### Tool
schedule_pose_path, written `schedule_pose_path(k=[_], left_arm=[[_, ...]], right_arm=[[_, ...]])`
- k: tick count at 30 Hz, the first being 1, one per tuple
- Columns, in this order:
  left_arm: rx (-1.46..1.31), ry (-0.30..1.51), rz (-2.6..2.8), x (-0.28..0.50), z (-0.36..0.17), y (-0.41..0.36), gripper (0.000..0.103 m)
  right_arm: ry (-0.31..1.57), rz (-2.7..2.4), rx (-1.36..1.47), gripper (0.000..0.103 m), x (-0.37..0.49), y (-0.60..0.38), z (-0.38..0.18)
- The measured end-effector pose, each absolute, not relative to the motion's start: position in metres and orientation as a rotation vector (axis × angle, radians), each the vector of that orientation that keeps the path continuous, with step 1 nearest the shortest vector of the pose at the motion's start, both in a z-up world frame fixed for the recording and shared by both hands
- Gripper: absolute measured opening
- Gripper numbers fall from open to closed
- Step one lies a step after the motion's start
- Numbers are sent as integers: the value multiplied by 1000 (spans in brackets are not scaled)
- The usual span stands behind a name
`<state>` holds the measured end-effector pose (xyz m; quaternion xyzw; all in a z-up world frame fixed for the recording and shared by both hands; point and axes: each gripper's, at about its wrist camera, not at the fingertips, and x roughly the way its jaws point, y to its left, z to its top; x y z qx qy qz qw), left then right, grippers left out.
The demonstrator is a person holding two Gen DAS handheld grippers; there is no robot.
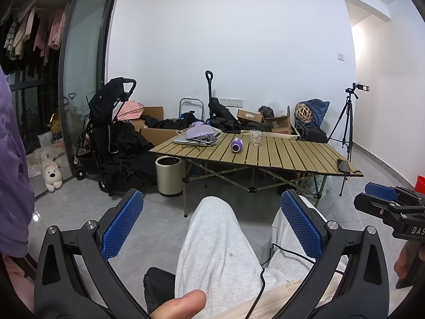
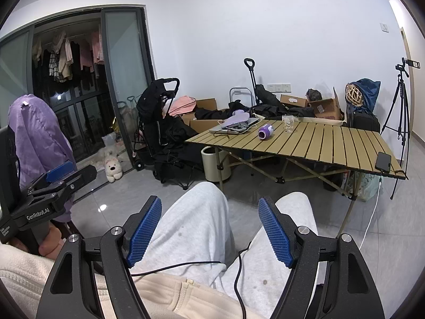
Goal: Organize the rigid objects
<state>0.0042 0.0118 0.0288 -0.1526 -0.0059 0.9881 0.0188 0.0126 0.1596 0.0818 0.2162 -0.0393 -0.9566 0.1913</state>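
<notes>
A slatted folding table (image 1: pixel 279 154) (image 2: pixel 332 141) stands across the room. On it a purple bottle (image 1: pixel 236 145) (image 2: pixel 265 131) lies on its side beside an upright clear glass (image 1: pixel 255 136) (image 2: pixel 287 123). A laptop with a lilac item on it (image 1: pixel 198 135) (image 2: pixel 235 123) sits at the far left end, a black phone (image 1: pixel 343 165) (image 2: pixel 383 161) near the right edge. My left gripper (image 1: pixel 212 207) is open and empty over the person's lap. My right gripper (image 2: pixel 209 212) is open and empty too, and shows in the left wrist view (image 1: pixel 382 194).
A beige bin (image 1: pixel 169 175) stands by the table's left leg. A black stroller (image 1: pixel 111 127), cardboard boxes (image 1: pixel 276 122) and dark clothes line the far wall. A tripod (image 1: pixel 345 122) stands at the right. A plush toy (image 1: pixel 52 175) lies by the glass door.
</notes>
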Motion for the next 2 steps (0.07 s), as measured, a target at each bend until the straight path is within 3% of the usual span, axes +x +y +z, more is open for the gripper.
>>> schedule_pose_path(k=[2], left_arm=[[-471,-20,3066,5,29,12,103]], right_arm=[[-111,-2687,606,80,13,160,82]])
